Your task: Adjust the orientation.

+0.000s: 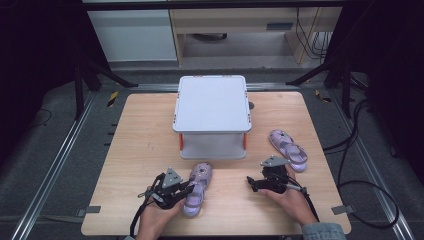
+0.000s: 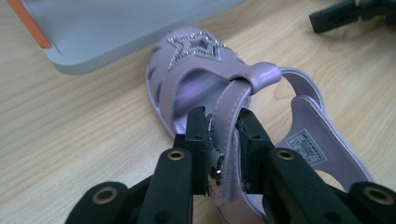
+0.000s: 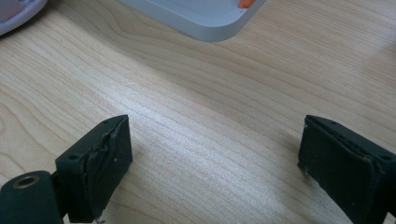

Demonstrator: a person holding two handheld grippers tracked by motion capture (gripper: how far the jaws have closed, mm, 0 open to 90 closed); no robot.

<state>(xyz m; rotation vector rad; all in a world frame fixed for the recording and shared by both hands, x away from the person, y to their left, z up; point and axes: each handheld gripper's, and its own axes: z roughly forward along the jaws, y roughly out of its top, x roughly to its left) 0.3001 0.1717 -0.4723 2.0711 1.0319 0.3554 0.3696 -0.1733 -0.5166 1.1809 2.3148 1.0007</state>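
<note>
Now our left gripper (image 2: pixel 223 149) pinches the near purple sandal's (image 2: pixel 243 107) strap; our right gripper (image 3: pixel 215 163), spread empty, should next fetch the far-right sandal (image 1: pixel 288 149)

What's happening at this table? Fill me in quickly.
A person at a wooden table holds a hand-held gripper in each hand. The left hand-held gripper is shut on the strap of a purple sandal lying in front of a grey box. The right hand-held gripper is open above bare wood, holding nothing. A second purple sandal lies to the right of the box, untouched.
</note>
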